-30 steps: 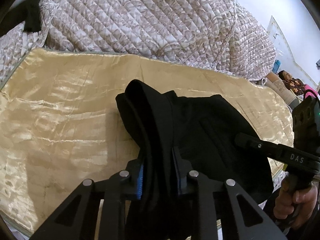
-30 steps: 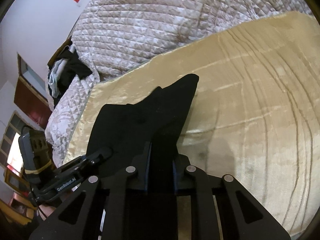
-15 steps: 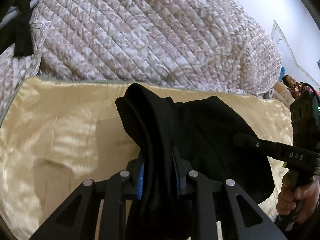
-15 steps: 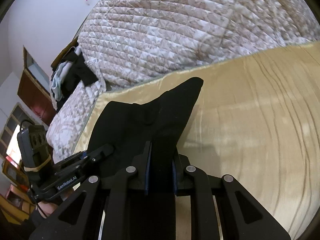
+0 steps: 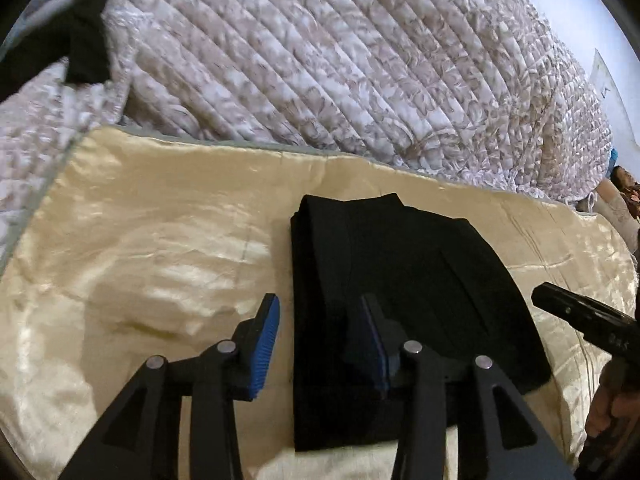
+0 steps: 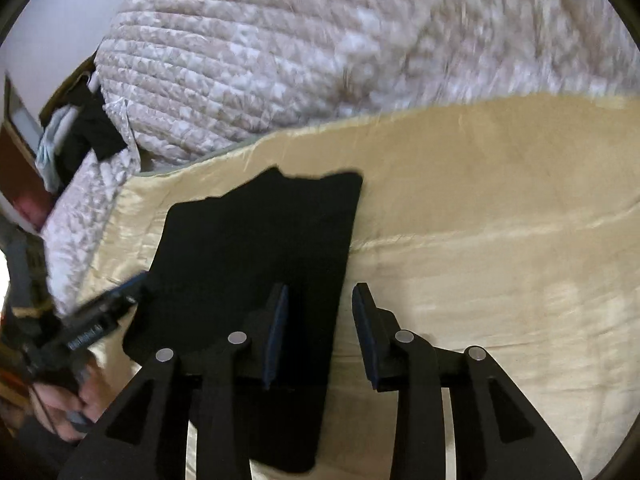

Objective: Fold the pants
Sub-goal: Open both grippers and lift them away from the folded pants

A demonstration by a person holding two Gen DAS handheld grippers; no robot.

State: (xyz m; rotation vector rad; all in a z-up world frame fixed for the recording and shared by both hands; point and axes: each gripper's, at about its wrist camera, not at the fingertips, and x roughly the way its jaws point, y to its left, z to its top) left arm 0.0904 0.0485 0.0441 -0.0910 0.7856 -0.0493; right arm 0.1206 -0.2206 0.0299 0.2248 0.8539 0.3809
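The black pants (image 5: pixel 404 292) lie folded flat on the gold satin sheet (image 5: pixel 160 248). My left gripper (image 5: pixel 320 320) hangs over their left edge. Its jaws are opening; the cloth lies below and between them, and the blue pads (image 5: pixel 266 340) do not press it. In the right wrist view the pants (image 6: pixel 256 256) show as a dark rectangle. Over their right edge my right gripper (image 6: pixel 320 312) is opening too, the fabric loose under its jaws. The other gripper's tip shows at the side of each view.
A quilted floral bedspread (image 5: pixel 340 64) rises in a mound behind the sheet. Dark clothes (image 6: pixel 80 132) are piled at the far left corner of the bed. A person's hand (image 6: pixel 60 404) holds the left tool's handle. Another person rests at the far right (image 5: pixel 624 184).
Both grippers held the folded pants raised and carried them forward, then let go. The pants now lie flat on the sheet and both pairs of jaws have spread.
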